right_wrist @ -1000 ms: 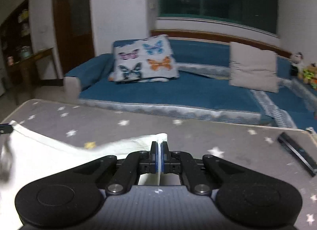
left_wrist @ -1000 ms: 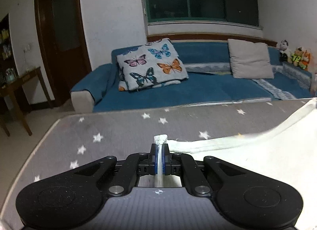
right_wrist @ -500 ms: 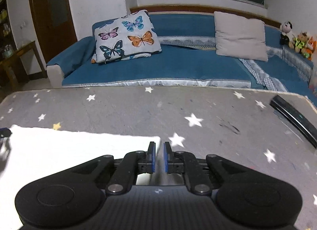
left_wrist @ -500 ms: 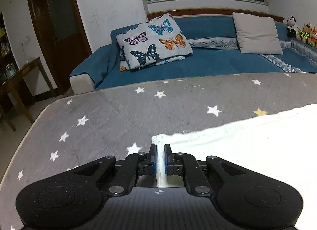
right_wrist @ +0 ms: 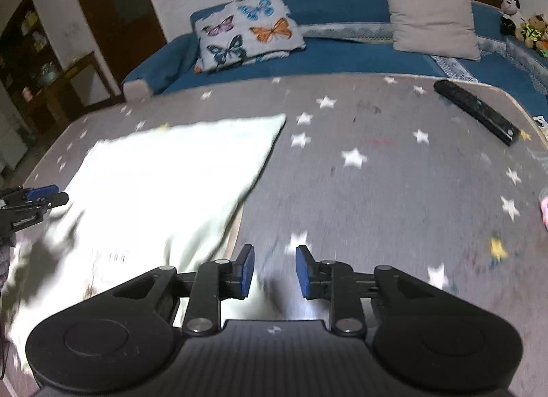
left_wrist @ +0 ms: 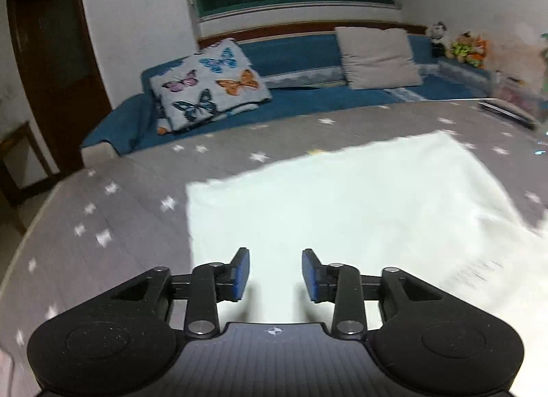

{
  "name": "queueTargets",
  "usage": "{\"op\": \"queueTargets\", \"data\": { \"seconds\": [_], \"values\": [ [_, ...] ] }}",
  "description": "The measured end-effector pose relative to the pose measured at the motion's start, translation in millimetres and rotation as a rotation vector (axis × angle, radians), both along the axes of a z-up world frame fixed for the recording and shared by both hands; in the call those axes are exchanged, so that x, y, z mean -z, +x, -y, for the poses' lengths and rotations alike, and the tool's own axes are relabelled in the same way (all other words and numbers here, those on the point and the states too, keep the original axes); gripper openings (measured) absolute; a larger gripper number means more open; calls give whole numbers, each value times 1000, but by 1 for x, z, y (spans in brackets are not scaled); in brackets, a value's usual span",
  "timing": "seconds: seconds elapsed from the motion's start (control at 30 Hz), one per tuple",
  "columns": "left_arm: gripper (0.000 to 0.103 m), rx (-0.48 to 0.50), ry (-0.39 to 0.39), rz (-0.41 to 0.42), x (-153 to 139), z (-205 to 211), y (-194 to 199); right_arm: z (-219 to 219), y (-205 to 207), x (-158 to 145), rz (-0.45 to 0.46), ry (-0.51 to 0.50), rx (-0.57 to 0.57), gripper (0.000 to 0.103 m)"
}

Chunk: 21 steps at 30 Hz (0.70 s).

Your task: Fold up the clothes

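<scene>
A white garment (left_wrist: 342,205) lies spread flat on the grey star-patterned table cover (left_wrist: 130,212). My left gripper (left_wrist: 275,275) hovers over the garment's near left part; its jaws are opening and nothing is between them. In the right wrist view the same white garment (right_wrist: 164,171) lies to the left. My right gripper (right_wrist: 275,272) is over the grey cover (right_wrist: 376,191) just beside the garment's near right edge, jaws opening with nothing between them. The left gripper's fingertips (right_wrist: 42,193) show at the far left edge of that view.
A black remote control (right_wrist: 474,111) lies at the table's far right. Beyond the table stands a blue sofa (right_wrist: 342,51) with a butterfly pillow (right_wrist: 246,30) and a beige cushion (right_wrist: 433,20). A small pink thing (right_wrist: 544,208) shows at the right edge.
Both grippers let go of the garment's corners and opened. The cloth, held up a second ago, now lies flat on the table. Both grippers have pulled back toward the near side.
</scene>
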<state>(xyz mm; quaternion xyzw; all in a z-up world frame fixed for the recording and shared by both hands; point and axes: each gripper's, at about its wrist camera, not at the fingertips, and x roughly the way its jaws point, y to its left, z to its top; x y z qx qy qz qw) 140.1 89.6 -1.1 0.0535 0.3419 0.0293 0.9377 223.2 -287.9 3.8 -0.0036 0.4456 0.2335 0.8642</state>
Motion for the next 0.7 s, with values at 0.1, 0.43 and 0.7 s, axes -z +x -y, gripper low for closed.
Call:
{"op": "queueTargets", "data": {
  "seconds": [0.1,0.43,0.7],
  "values": [
    [41,1,-17,-1,1,7,-26,1,-12,-7,-14,-12,-29,26],
    [42,-64,3,-25,12,1,-69,5,-19,-10,-6,-13,-39,37],
    [42,-96,-15,-23,18,-7,-91,-3,-10,30,-18,63,20,37]
  ]
}}
